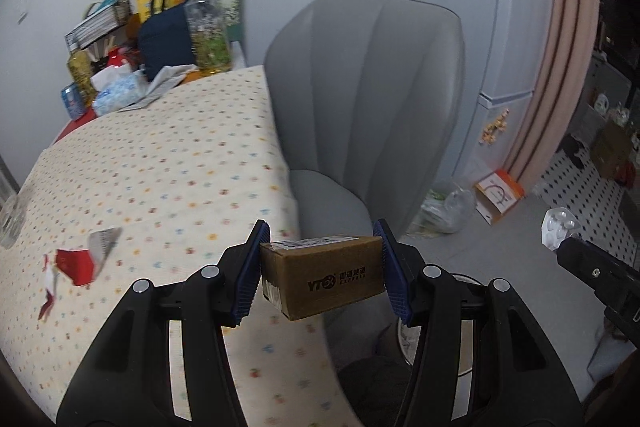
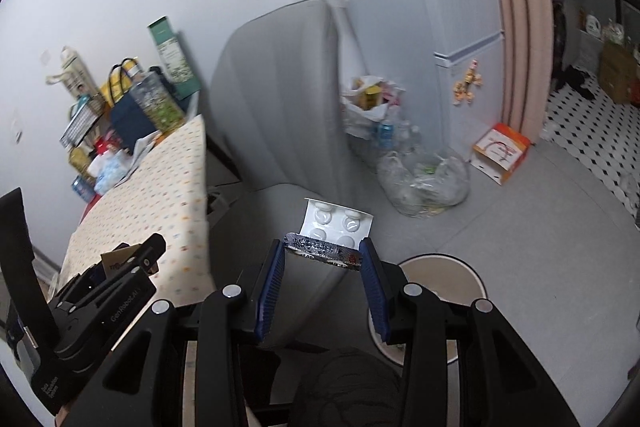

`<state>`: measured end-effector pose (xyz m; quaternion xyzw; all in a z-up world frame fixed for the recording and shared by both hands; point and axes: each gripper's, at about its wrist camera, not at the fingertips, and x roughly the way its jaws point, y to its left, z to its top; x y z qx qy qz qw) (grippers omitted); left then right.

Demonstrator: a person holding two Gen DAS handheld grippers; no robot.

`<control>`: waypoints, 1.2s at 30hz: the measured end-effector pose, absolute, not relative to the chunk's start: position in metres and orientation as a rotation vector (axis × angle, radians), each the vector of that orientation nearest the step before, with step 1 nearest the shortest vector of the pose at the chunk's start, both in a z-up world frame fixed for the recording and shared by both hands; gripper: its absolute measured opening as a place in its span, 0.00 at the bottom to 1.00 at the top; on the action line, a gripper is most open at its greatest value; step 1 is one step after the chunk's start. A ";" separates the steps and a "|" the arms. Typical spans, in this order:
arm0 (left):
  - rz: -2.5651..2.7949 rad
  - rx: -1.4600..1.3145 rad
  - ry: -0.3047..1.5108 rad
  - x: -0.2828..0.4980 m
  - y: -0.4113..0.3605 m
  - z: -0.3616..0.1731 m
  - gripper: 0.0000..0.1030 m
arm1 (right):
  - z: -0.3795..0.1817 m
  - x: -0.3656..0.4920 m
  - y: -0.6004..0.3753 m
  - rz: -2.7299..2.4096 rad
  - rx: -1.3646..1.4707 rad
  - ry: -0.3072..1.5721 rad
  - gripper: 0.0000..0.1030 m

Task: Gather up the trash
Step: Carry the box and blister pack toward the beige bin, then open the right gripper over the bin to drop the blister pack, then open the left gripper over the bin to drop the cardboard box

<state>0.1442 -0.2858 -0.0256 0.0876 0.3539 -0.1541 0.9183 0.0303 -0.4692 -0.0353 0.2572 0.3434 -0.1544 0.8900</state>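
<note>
In the left wrist view we see our left hand-held gripper (image 1: 320,267) clamped on a small brown cardboard box (image 1: 325,275), its blue pads pressed against the box's two ends. The box bears a printed "YTO Express" mark on its side and a white label on top, and it hangs at lower centre of the frame, over the edge of the counter (image 1: 160,167) with its dotted cloth. At the lower left of that frame a torn red and white wrapper (image 1: 76,265) lies on the cloth, with a grey scrap just beside it. A grey chair (image 1: 368,107) fills the centre, standing close against the counter's right edge. Bags, bottles and a tissue pack (image 1: 116,93) crowd the counter's far end at upper left.

In the right wrist view our right hand-held gripper (image 2: 323,259) holds a folded blister pack (image 2: 332,233) between its blue pads, the white blister side standing up and the foil edge pinched at the tips. The pack sits at centre frame, above the chair seat. At lower right of this frame we see the round open rim of a bin (image 2: 476,275) on the floor, just under the right finger. Further back, at centre right, a clear plastic bag (image 2: 424,179) of rubbish lies on the floor beside an orange and white carton (image 2: 502,153).
</note>
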 end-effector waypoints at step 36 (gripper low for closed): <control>-0.617 0.320 0.842 0.118 -0.436 -0.074 0.53 | -0.065 -0.049 -0.585 -0.656 0.644 0.681 0.65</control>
